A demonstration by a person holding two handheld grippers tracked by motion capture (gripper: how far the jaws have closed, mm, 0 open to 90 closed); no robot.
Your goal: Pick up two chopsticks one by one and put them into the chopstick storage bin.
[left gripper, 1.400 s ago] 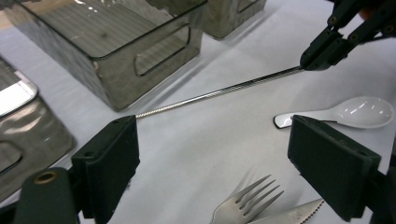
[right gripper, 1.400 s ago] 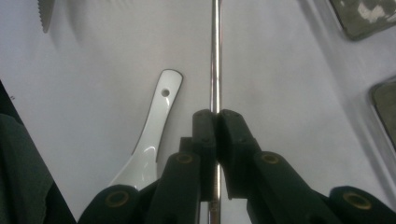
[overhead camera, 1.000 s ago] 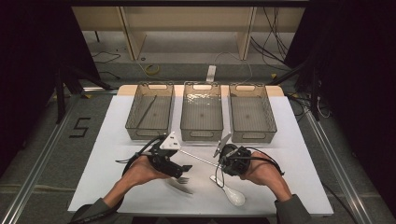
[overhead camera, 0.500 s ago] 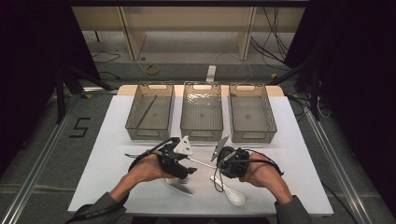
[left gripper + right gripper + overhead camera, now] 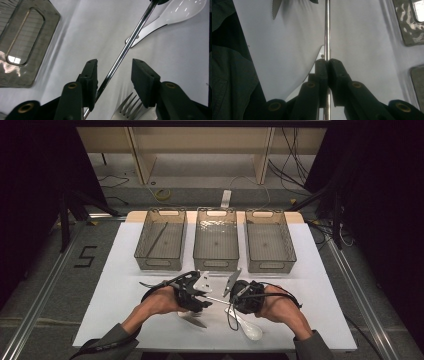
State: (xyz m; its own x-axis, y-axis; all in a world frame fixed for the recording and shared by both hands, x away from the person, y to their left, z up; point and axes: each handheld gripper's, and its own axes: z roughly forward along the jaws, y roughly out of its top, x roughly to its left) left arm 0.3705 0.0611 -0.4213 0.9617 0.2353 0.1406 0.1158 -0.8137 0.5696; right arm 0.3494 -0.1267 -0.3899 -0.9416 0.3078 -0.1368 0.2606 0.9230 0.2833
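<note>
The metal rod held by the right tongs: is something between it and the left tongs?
Nothing visible. The metal rod already runs between the left tongs' jaws, which have just been closing; a gap remains on one side.

White table [image 5: 125,315] on grey floor [image 5: 45,285], a black "5" mark [image 5: 86,256] left of it. Pale wooden shelf frame [image 5: 140,155] behind, loose cables [image 5: 295,150] around, dark curtains [image 5: 30,195] both sides.

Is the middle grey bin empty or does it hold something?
Empty. In the high view the middle bin shows just its bare ribbed floor, while the left bin holds one thin rod.
</note>
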